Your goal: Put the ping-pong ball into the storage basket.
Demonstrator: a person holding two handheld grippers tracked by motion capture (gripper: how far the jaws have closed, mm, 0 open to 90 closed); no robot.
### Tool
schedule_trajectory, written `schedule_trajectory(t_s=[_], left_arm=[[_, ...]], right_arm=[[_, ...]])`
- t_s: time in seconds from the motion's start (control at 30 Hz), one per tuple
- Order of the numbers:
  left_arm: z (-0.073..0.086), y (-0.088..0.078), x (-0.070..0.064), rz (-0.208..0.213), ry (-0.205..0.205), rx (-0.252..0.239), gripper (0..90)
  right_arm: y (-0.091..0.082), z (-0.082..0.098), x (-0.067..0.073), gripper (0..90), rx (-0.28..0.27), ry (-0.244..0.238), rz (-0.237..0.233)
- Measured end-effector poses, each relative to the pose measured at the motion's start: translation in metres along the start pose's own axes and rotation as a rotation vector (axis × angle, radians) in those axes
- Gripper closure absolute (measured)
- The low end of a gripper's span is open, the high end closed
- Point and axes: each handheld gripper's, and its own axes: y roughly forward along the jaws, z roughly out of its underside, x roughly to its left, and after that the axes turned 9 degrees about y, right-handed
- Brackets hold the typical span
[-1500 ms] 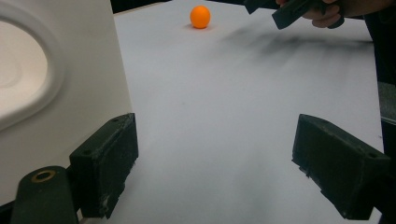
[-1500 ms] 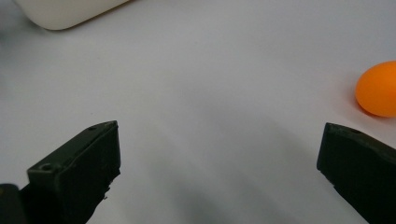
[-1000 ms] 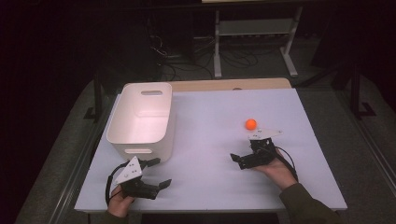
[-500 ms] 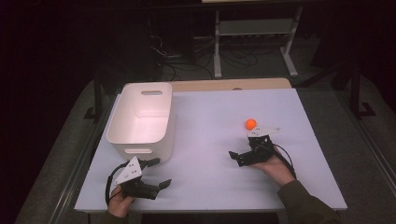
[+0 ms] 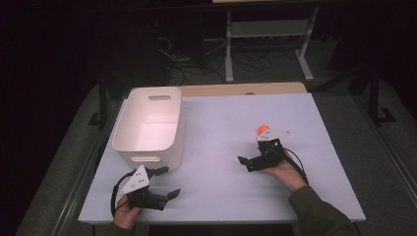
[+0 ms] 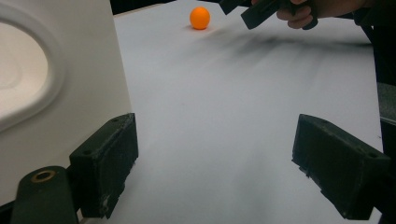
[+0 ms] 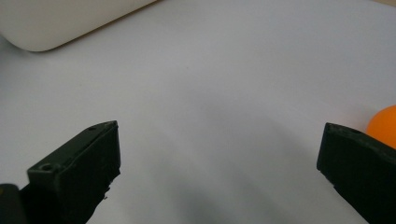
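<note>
A small orange ball [image 5: 263,130] lies on the white table [image 5: 221,123], right of centre. My right gripper [image 5: 251,154] is open just in front of the ball, its jaws pointing left with nothing between them. In the right gripper view the ball [image 7: 385,126] peeks out behind the right jaw of that gripper [image 7: 219,163]. My left gripper [image 5: 168,182] rests open near the front left edge, beside the white bin [image 5: 147,123]. In the left gripper view, the left gripper [image 6: 215,163] faces the distant ball [image 6: 200,17] and the right gripper [image 6: 261,9].
The white bin [image 6: 60,79] with handle cut-outs stands at the table's left, its wall touching or nearly touching the left jaw. Bare table surface lies between the two grippers. A wooden strip [image 5: 241,89] runs along the far edge, with dark floor and a metal stand beyond.
My right gripper has crept slightly forward toward the ball, and its grey plate now overlaps the ball's edge. The left gripper and the ball have stayed put.
</note>
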Motion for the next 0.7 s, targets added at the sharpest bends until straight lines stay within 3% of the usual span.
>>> schedule_trajectory(t_s=[0.23, 0.4, 0.7], left_arm=[[0.0000, 0.0001, 0.0000, 0.001, 0.003, 0.002, 14.1], [0.0000, -0.0001, 0.0000, 0.001, 0.000, -0.001, 14.1], [-0.0003, 0.0005, -0.0004, 0.002, 0.005, 0.007, 14.1]], right_arm=[[0.0034, 0.0010, -0.0007, 0.0, -0.003, 0.009, -0.002], [0.0065, 0.0018, -0.0005, 0.0, 0.002, -0.008, 0.014], [0.0072, 0.0022, -0.0056, 0.0, 0.002, 0.007, 0.039]])
